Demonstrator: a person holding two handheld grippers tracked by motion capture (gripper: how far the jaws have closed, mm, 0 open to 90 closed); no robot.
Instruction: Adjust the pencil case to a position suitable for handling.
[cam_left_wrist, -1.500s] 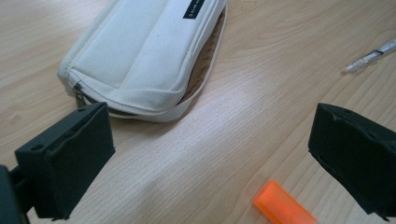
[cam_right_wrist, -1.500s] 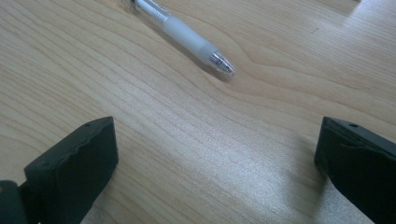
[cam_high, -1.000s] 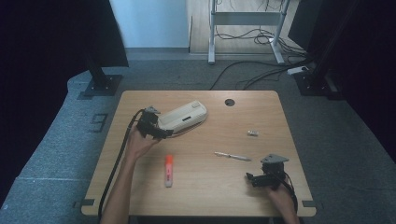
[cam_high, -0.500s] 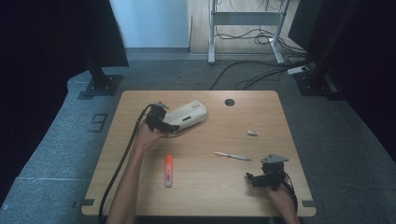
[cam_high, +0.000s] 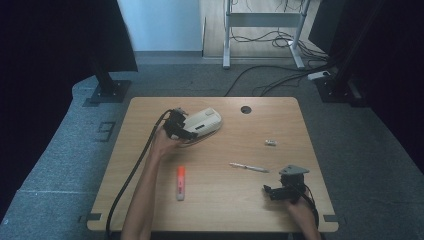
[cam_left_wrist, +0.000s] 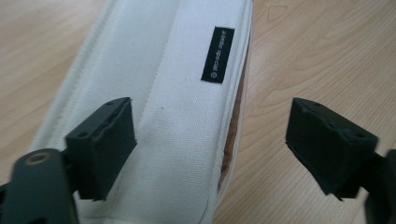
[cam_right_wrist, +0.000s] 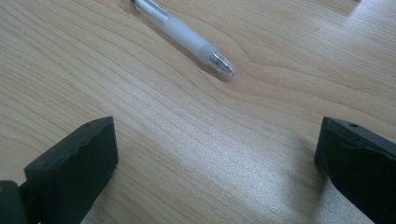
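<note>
the left hand-held gripper (cam_high: 186, 131) has moved in over the white fabric pencil case (cam_left_wrist: 177, 107) at the bench's (cam_high: 235, 210) far left, its jaws just closing but not yet pinching, so a grasp looks imminent

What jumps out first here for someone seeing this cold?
The white fabric pouch at the table's far left, with the left tool right at its near end; the jaws have just been closing, one over the fabric, one beside its edge, not yet pressing. Next, the orange highlighter lying alone near the front, and the pen just ahead of the open right tool.
</note>
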